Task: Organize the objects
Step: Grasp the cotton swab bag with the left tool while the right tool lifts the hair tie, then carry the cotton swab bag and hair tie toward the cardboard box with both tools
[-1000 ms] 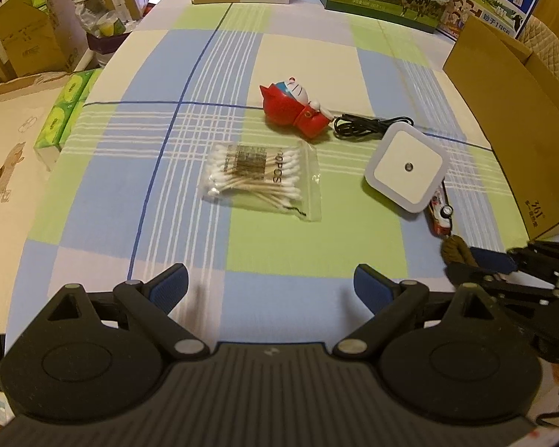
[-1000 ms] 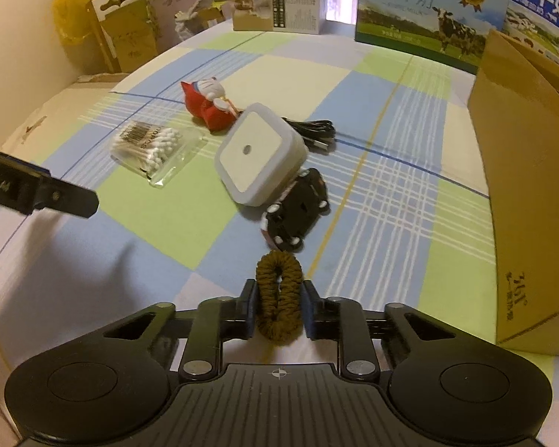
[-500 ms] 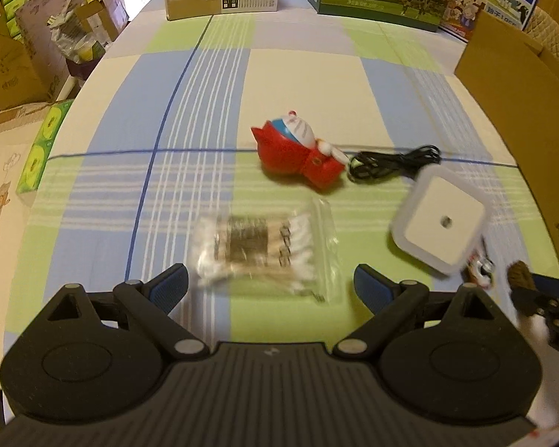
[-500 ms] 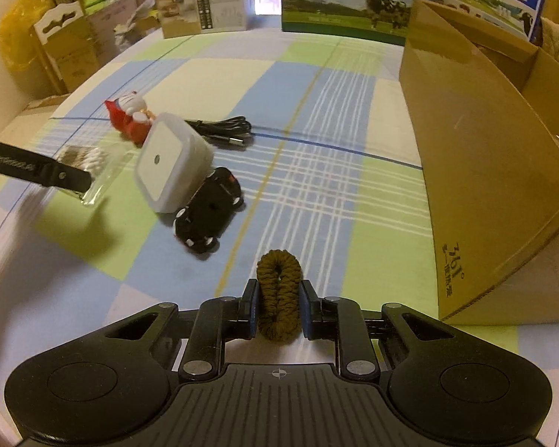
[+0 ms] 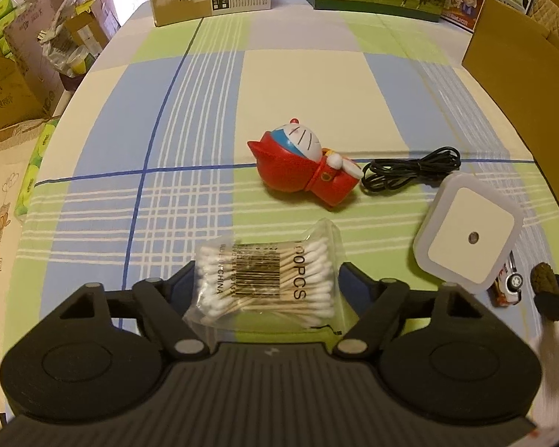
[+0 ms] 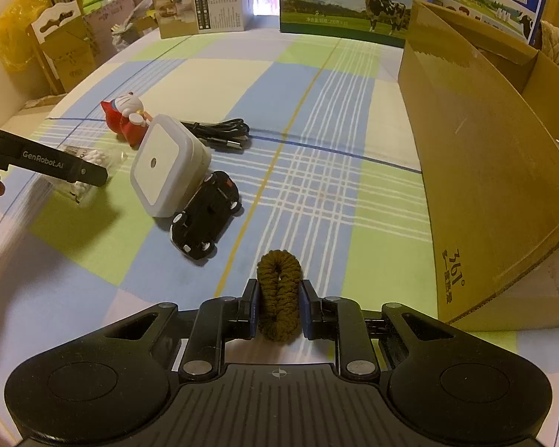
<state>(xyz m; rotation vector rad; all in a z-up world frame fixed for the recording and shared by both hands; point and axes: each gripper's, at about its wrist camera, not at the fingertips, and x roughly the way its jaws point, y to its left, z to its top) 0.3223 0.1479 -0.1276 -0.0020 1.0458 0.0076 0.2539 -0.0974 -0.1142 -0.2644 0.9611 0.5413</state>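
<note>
Right now the left gripper (image 5: 266, 279) sits low with its jaws spread wide on either side of the bag of cotton swabs (image 5: 268, 281), which lies near the front edge of the checked tablecloth (image 5: 302, 89); neither pad seems to press the plastic yet. The right gripper (image 6: 278, 300) is clenched on a brown braided hair tie (image 6: 278, 290), carried above the cloth with the open cardboard box (image 6: 484, 171) standing along the right edge.

Several things could go wrong from here. The swab bag is slack, slippery film, so if the jaws close too high they may pinch only a fold and the bundle could sag or slide out. Its loose flap at the right could also crumple under a pad. For the right hand, the box wall is tall, and a carry that is too low would knock the hair tie against the cardboard.

The left wrist view shows the printed label and barcode on the bag, and how the jaws bracket it. It catches only a sliver of the toy car. The right wrist view shows that black toy car (image 6: 205, 219) whole, touching the white square night light (image 6: 167, 167), with the black cable (image 6: 220, 134) and the red figurine (image 6: 126, 119) behind, plus the box interior, which the other view lacks.
</note>
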